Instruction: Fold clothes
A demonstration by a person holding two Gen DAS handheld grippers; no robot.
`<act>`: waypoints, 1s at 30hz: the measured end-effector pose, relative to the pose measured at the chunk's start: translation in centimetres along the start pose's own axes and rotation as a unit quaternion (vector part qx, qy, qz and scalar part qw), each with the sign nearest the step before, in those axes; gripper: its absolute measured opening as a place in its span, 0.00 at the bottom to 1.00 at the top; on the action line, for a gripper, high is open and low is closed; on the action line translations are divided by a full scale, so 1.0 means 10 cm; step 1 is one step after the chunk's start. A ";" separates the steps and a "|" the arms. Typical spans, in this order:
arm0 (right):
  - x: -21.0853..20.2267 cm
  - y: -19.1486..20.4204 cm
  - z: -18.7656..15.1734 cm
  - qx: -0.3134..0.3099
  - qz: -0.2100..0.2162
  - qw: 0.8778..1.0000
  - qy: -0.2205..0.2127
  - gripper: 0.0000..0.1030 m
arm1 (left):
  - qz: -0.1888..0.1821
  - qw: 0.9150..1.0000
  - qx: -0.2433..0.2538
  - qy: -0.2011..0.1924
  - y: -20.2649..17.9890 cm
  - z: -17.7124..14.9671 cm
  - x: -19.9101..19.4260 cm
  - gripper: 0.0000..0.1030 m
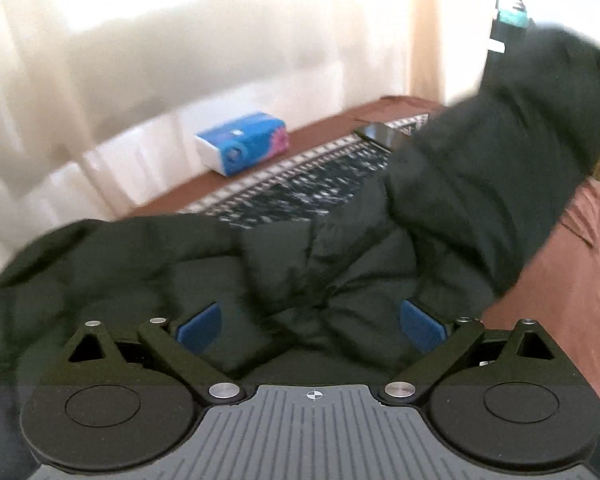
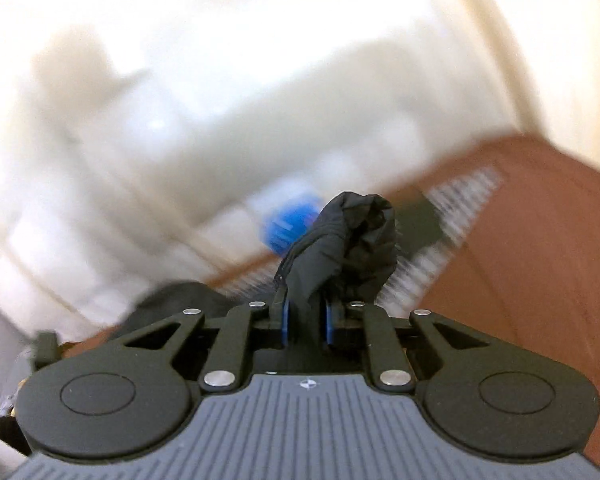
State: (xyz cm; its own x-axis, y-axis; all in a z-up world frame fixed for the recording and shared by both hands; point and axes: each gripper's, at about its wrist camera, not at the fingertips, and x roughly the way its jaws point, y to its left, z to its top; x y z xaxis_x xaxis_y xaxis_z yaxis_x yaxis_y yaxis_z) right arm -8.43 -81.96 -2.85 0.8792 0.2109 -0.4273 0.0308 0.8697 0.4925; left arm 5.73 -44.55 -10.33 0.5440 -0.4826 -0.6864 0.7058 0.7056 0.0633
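Dark padded clothing (image 1: 340,264), a jacket by the look of it, lies bunched across a brown bed (image 1: 560,312), partly over a black-and-white patterned cloth (image 1: 300,188), with one thick part drawn up toward the upper right of the left wrist view. Done well, the step in hand, lifting an end to lay it over, would mean carrying the pinched end high enough that the bulky fabric clears the heap, then bringing it across evenly while the other gripper keeps the body of the garment from sliding; puffy cloth will likely spring back, so it may need pressing flat. The left gripper (image 1: 312,324) stands spread wide directly over the crumpled mass, its blue pads (image 1: 198,326) on either side of a fold without pinching it. The right gripper (image 2: 306,320) is clenched on a narrow end of the dark fabric, which puffs out just beyond the fingertips, above the bed. A blue and white tissue pack (image 1: 242,142) sits well apart near the bed's far edge, by the pale curtain (image 1: 140,60).
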 end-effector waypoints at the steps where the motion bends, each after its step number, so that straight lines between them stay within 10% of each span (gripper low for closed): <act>1: 0.03 0.23 0.10 -0.019 0.015 1.000 -0.005 0.17 | 0.004 1.000 -0.002 -0.007 0.08 -0.05 -0.09 0.98; 10: 1.02 2.38 0.51 -0.171 0.136 0.976 0.009 0.14 | 0.046 0.996 -0.056 -0.045 0.93 -0.68 -0.95 0.98; 17: 2.27 3.70 -0.12 -0.233 0.199 0.947 0.098 0.14 | 0.094 0.989 -0.105 -0.038 1.68 -1.26 -1.47 0.99; 30: 3.55 4.05 -1.85 -0.231 0.178 0.910 0.295 0.18 | 0.039 0.958 -0.280 -0.048 2.57 -1.81 -1.82 0.99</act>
State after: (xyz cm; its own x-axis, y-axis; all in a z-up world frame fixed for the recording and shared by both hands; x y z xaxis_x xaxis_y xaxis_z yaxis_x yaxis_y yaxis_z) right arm 15.22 -31.02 -12.06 0.3810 0.6009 -0.7026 -0.5293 0.7649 0.3672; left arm 5.80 -8.24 -9.32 0.6432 -0.4429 -0.6246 0.3219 0.8965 -0.3043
